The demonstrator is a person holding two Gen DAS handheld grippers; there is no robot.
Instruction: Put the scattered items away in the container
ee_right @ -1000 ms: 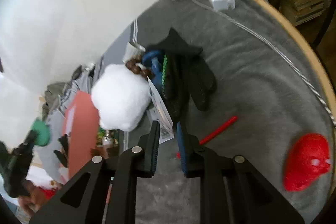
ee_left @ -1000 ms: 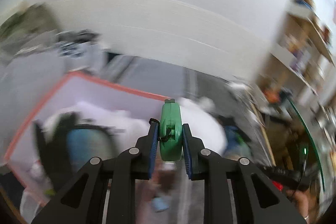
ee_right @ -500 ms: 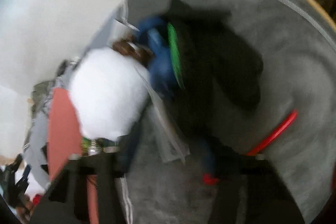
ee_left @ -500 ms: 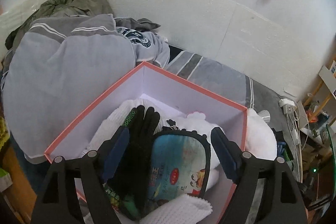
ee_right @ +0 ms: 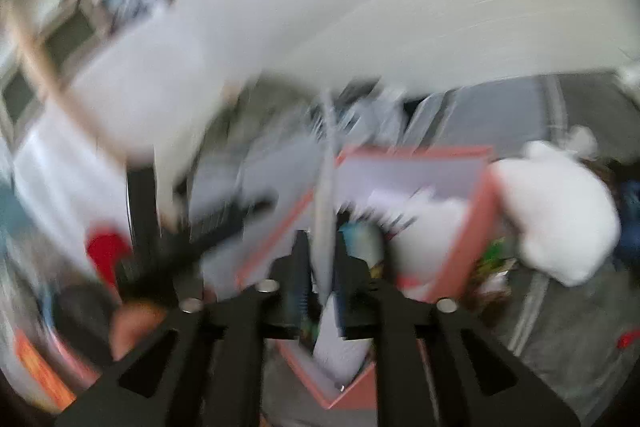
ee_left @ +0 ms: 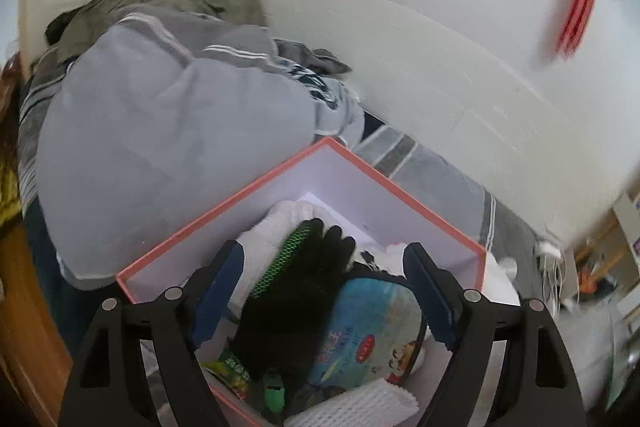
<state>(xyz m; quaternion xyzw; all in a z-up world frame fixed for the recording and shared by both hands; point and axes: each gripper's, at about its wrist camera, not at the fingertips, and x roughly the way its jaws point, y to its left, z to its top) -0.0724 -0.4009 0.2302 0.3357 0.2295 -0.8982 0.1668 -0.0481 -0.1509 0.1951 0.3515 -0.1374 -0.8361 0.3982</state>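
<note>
A pink-rimmed box (ee_left: 280,175) with white walls sits on the grey bed. It holds a black glove (ee_left: 296,299), a blue printed pouch (ee_left: 368,327), white cloth, a white foam net and a small green item (ee_left: 274,393). My left gripper (ee_left: 324,291) hangs open and empty over the box. The right wrist view is badly blurred. My right gripper (ee_right: 324,291) is shut on a thin pale flat packet (ee_right: 326,227) and holds it above the box (ee_right: 472,227). A white fluffy item (ee_right: 560,223) lies beside the box on the right.
A pile of grey and olive clothes (ee_left: 160,115) lies left of the box. A white wall (ee_left: 400,7) runs behind the bed. A red item (ee_right: 106,247) shows at the left and another red item (ee_right: 628,339) at the right edge.
My left gripper let go of the green item and opened over the box. My right gripper swung from the dark glove pile to the box and shut on a pale flat packet.
</note>
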